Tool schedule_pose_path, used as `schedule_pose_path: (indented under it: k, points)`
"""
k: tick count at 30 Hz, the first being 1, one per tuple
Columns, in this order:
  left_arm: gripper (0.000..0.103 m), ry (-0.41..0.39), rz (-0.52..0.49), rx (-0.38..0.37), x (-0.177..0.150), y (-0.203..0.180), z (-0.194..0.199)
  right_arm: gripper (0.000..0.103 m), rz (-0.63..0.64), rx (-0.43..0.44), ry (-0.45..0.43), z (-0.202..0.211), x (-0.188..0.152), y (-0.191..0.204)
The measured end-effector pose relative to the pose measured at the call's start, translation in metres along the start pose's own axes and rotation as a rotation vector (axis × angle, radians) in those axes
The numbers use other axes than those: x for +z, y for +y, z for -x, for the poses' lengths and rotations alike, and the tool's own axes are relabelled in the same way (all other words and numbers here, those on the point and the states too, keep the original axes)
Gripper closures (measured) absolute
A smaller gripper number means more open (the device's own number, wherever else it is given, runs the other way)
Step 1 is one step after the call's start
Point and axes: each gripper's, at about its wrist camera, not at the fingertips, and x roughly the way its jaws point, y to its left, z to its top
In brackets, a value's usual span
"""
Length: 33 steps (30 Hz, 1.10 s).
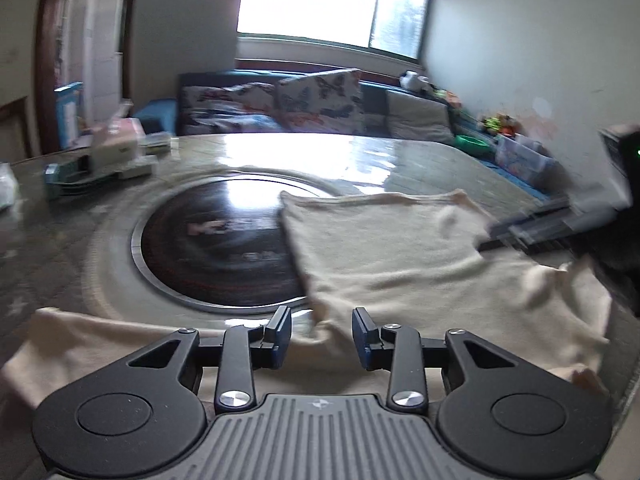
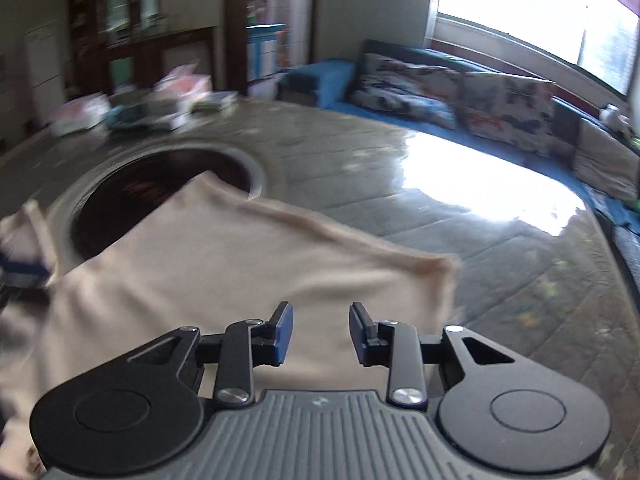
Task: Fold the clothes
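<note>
Counter (image 1: pixel 400 160) carries my cream garment (image 1: pixel 400 264), lying partly folded over the dark round inset (image 1: pixel 208 240). My left hand-held gripper (image 1: pixel 322 336) is spread, nothing pinched. My right hand-held gripper (image 2: pixel 321 334) is likewise spread above the cloth, empty

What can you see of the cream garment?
The garment is cream, soft, knit-looking cloth, lying mostly flat with light wrinkles on the glossy table. One part is folded over the rest. A far corner overlaps the dark round inset in the tabletop. Blur hides any collar or sleeves. Both hand-held grippers are open above its near edge, nothing between the pads.
</note>
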Motion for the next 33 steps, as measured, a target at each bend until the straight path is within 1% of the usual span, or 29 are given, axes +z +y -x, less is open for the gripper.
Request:
schedule_pose_path:
  k: [1, 3, 5, 6, 11, 14, 16, 18, 20, 21, 22, 23, 24, 25, 27, 33]
  points:
    - [0.067, 0.001, 0.017, 0.038, -0.002, 0.008, 0.003, 0.066, 0.017, 0.024, 0.009, 0.002, -0.005, 0.009]
    - [0.067, 0.009, 0.043, 0.138, -0.005, 0.024, 0.007, 0.066, 0.067, 0.068, 0.025, 0.008, -0.018, 0.031]
    - [0.062, 0.014, 0.078, 0.224, -0.009, 0.041, 0.012, 0.066, 0.123, 0.089, 0.017, 0.015, -0.028, 0.05]
    - [0.061, 0.017, 0.099, 0.255, -0.01, 0.049, 0.016, 0.066, 0.151, 0.099, 0.013, 0.018, -0.032, 0.06]
    - [0.055, 0.011, 0.144, 0.443, -0.016, 0.077, 0.027, 0.062, 0.225, 0.142, -0.012, 0.029, -0.038, 0.088]
    - [0.053, 0.001, 0.197, 0.521, -0.019, 0.092, 0.033, 0.062, 0.256, 0.162, -0.016, 0.03, -0.038, 0.099]
    - [0.048, -0.001, 0.233, 0.561, -0.021, 0.1, 0.035, 0.062, 0.274, 0.175, -0.022, 0.03, -0.037, 0.108]
    - [0.048, 0.015, 0.267, 0.579, -0.022, 0.108, 0.035, 0.062, 0.284, 0.196, -0.03, 0.031, -0.035, 0.116]
    - [0.051, 0.025, 0.285, 0.564, -0.023, 0.113, 0.033, 0.062, 0.296, 0.218, -0.037, 0.03, -0.032, 0.124]
    - [0.055, 0.027, 0.292, 0.552, -0.024, 0.114, 0.032, 0.062, 0.3, 0.225, -0.039, 0.03, -0.032, 0.126]
    - [0.07, 0.026, 0.297, 0.539, -0.024, 0.115, 0.031, 0.062, 0.307, 0.237, -0.041, 0.03, -0.031, 0.131]
    - [0.081, 0.021, 0.298, 0.526, -0.024, 0.115, 0.031, 0.062, 0.316, 0.251, -0.043, 0.029, -0.03, 0.136]
    - [0.086, 0.016, 0.3, 0.518, -0.024, 0.115, 0.032, 0.062, 0.321, 0.265, -0.043, 0.029, -0.029, 0.141]
    - [0.094, 0.01, 0.302, 0.522, -0.024, 0.114, 0.033, 0.062, 0.326, 0.278, -0.044, 0.029, -0.029, 0.145]
    - [0.097, -0.002, 0.309, 0.528, -0.024, 0.113, 0.036, 0.062, 0.336, 0.3, -0.045, 0.029, -0.029, 0.153]
    - [0.098, -0.071, 0.366, 0.555, -0.027, 0.114, 0.057, 0.063, 0.374, 0.358, -0.044, 0.026, -0.033, 0.175]
